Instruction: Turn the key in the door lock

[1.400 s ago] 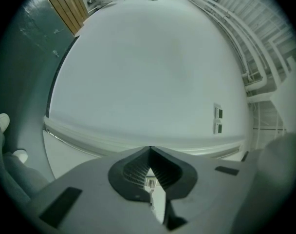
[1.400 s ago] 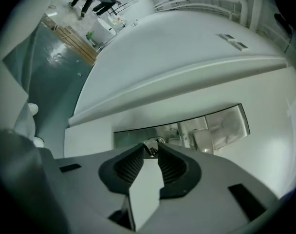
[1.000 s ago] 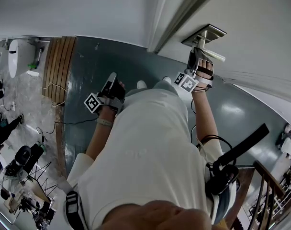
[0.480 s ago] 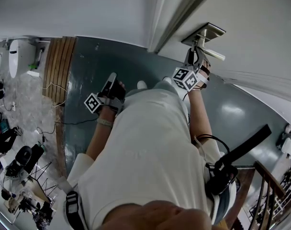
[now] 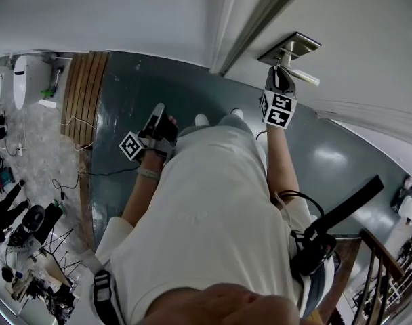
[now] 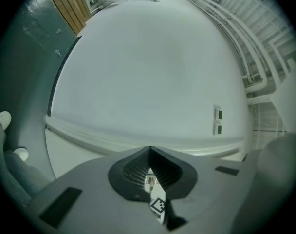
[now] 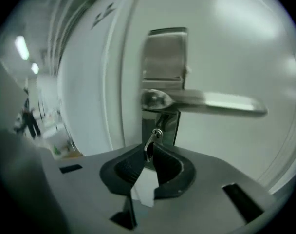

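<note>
key (image 7: 151,140) looked small, stiff, slick metal, I'd guess | best pinched flat across its near end | right gripper (image 7: 149,153) jaws had just been closing, clamped on it

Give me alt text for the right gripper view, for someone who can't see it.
The right gripper pinches the key in the lock of a white door, its jaws having just closed further. A silver lever handle points right just above.
</note>
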The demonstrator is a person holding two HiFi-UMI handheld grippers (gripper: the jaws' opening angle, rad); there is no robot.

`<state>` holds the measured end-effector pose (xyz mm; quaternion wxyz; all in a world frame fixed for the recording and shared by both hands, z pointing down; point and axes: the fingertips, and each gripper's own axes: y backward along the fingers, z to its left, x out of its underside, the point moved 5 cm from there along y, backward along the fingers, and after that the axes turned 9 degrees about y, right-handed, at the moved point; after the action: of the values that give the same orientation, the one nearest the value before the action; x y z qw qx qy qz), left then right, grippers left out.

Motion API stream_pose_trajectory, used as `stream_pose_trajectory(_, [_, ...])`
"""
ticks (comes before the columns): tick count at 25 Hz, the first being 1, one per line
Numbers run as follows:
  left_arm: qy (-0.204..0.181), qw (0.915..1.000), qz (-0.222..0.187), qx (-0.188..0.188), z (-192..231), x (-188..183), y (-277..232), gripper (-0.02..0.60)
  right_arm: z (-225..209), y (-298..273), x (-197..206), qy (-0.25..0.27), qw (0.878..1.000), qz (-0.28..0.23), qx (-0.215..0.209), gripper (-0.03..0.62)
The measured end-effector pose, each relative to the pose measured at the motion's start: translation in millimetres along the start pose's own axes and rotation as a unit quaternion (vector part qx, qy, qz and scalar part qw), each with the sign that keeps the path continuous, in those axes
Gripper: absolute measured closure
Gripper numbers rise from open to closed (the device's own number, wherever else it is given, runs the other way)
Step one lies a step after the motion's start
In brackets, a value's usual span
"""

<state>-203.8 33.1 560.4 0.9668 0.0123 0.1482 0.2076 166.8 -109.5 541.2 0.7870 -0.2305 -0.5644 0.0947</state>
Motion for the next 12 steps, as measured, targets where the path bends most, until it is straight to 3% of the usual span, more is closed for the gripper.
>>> stream_pose_trajectory(2, [-0.001, 1.0000, 0.001, 0.000, 0.6, 0.1, -0.2, 0.574, -4.1, -1.0, 2.9, -0.068, 0.997, -0.008, -0.018, 0.530])
stream_pose_trajectory(12, [-0.001, 1.0000, -0.001, 0.001, -1.7, -1.1, -0.1, 0.574, -8.7, -1.2, 4.0, -0.215, 0.974, -0.028, -0.064, 0.530])
